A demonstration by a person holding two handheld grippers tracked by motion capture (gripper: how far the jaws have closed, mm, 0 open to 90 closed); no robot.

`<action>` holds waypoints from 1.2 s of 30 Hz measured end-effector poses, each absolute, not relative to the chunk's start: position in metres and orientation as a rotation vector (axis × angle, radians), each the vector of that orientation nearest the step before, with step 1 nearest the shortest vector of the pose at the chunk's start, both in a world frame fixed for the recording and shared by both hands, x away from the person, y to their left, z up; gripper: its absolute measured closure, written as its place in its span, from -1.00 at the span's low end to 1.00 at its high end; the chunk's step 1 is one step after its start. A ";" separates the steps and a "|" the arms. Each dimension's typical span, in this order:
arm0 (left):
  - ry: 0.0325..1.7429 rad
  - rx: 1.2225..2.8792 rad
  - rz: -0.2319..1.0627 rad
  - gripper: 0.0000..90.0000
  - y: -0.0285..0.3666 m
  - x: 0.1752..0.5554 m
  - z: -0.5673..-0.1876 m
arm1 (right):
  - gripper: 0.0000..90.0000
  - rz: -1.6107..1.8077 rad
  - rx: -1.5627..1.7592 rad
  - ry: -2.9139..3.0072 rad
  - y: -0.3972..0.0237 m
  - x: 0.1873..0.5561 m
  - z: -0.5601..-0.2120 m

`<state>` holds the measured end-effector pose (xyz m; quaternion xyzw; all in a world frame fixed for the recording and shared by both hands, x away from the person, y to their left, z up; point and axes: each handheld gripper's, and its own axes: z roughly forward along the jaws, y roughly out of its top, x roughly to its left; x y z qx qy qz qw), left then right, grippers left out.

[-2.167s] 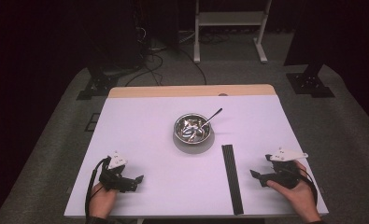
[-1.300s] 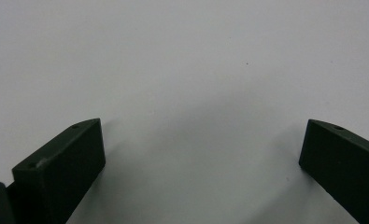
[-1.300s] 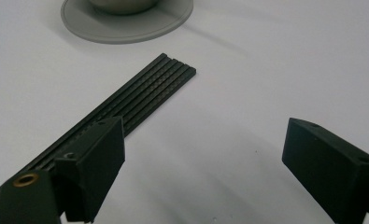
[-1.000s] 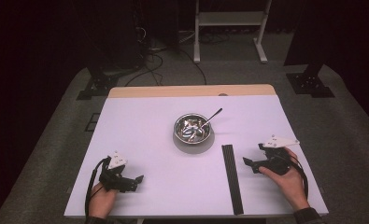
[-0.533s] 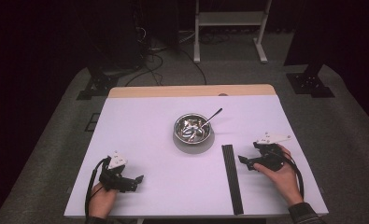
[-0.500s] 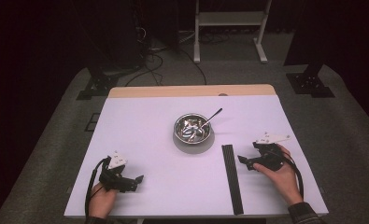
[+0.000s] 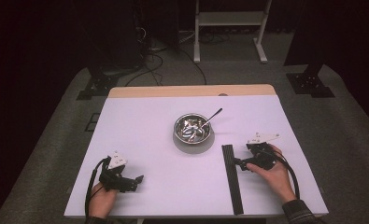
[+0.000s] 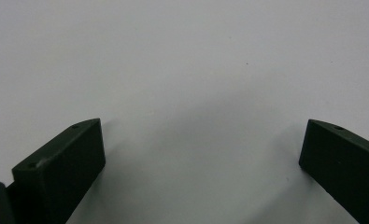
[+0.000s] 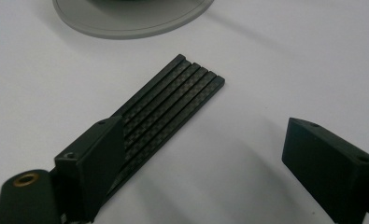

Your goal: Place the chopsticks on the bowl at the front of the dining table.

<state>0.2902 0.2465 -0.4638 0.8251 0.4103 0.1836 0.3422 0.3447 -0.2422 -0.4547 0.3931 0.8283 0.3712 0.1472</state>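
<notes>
One white worktop [image 7: 140,135] carries everything. Near its middle sits a steel bowl [image 7: 192,130] with a spoon [image 7: 212,116] leaning out over its rim. A long black ribbed strip [image 7: 231,178] lies right of and nearer than the bowl, running toward the near edge. The right gripper [image 7: 239,163] hovers just beside the strip's far end, jaws wide apart and holding nothing. The left gripper [image 7: 136,179] rests near the near-left corner, well apart from the strip, jaws also spread over bare surface.

Bowl [image 9: 131,18] cut off by top edge; contents [image 7: 192,130] indistinct
</notes>
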 end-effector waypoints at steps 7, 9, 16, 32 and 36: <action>1.067 2.145 0.477 -1.00 0.246 0.290 -0.464 | -0.74 1.039 1.132 2.402 -0.240 0.345 -0.458; 1.067 2.145 0.477 -1.00 0.246 0.290 -0.464 | -0.74 1.037 1.133 2.405 -0.240 0.345 -0.458; 1.067 2.145 0.477 -1.00 0.246 0.290 -0.464 | -0.74 1.024 1.135 2.408 -0.240 0.346 -0.459; 1.067 2.145 0.478 -1.00 0.246 0.290 -0.464 | -0.74 0.997 1.139 2.416 -0.241 0.344 -0.460; 1.067 2.145 0.478 -1.00 0.246 0.290 -0.464 | -0.74 0.997 1.131 2.420 -0.240 0.341 -0.460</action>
